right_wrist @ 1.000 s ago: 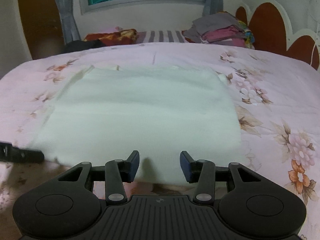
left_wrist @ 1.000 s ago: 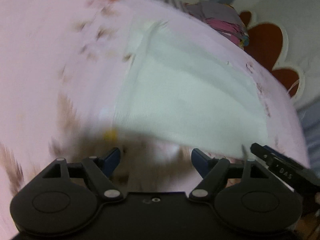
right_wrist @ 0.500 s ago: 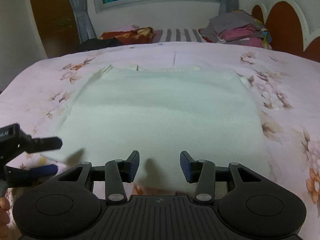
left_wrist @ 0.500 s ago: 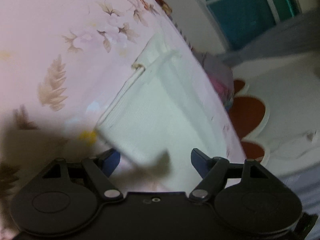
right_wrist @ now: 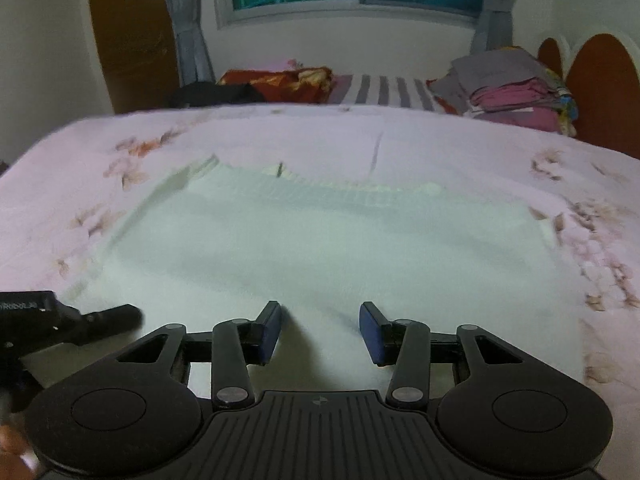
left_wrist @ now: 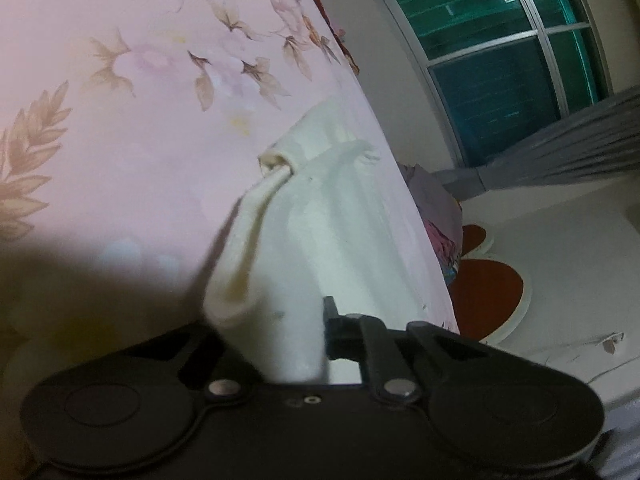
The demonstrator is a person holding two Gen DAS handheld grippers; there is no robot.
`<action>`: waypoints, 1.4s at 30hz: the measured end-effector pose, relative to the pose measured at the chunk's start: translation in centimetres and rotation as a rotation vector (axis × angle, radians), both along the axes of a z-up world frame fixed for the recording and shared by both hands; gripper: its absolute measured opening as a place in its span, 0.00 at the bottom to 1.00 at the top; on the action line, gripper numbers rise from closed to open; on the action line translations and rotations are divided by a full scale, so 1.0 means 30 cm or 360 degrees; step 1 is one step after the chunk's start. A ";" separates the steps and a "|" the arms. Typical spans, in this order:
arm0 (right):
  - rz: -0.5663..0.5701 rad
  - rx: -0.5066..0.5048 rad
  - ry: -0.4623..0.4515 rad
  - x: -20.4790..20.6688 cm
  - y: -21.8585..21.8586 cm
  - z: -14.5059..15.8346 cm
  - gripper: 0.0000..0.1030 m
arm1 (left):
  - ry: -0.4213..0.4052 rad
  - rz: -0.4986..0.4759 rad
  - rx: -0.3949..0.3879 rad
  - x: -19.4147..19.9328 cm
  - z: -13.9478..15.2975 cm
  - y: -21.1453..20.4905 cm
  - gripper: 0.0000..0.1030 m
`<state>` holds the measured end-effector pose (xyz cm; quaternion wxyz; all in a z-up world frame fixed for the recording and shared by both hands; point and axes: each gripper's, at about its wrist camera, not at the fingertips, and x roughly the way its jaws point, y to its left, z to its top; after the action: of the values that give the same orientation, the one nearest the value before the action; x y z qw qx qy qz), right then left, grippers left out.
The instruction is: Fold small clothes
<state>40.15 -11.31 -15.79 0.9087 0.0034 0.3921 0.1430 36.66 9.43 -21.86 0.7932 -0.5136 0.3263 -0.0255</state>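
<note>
The cloth (right_wrist: pixel 320 248) lies spread flat on the bed (right_wrist: pixel 500 160), its near edge by the bed's near edge, its far edge towards the middle. Half a second ago its near left corner was only framed between the parted jaws of the left gripper (left_wrist: pixel 276 332); now that corner is bunched up and drawn into the jaws, which have been brought in against it, so the corner is judged to be pinched and raised off the bed. A ridge of fabric has been pulled taut from the held corner towards the far left corner, where a small roll is seen. The left finger is hidden behind the fabric, so the exact closure cannot be read.

The right gripper (right_wrist: pixel 320 332) has been kept over the near edge, its blue pads (right_wrist: pixel 370 332) wide apart with nothing between them, and cloth is seen in the gap below.

With one corner secured, the first fold is taken to be starting; the second near corner is not yet held, so an uneven lift and a skewed fold are the risk
</note>
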 end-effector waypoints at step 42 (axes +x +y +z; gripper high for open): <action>-0.0347 0.0479 -0.0054 -0.156 -0.711 0.136 0.44 | -0.0500 -0.1375 0.1462 -0.171 0.281 -0.930 0.38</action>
<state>35.49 -32.64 -11.71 0.9145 0.1794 0.3482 0.1009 31.54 -18.47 -13.42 0.8887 0.0651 0.3612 -0.2749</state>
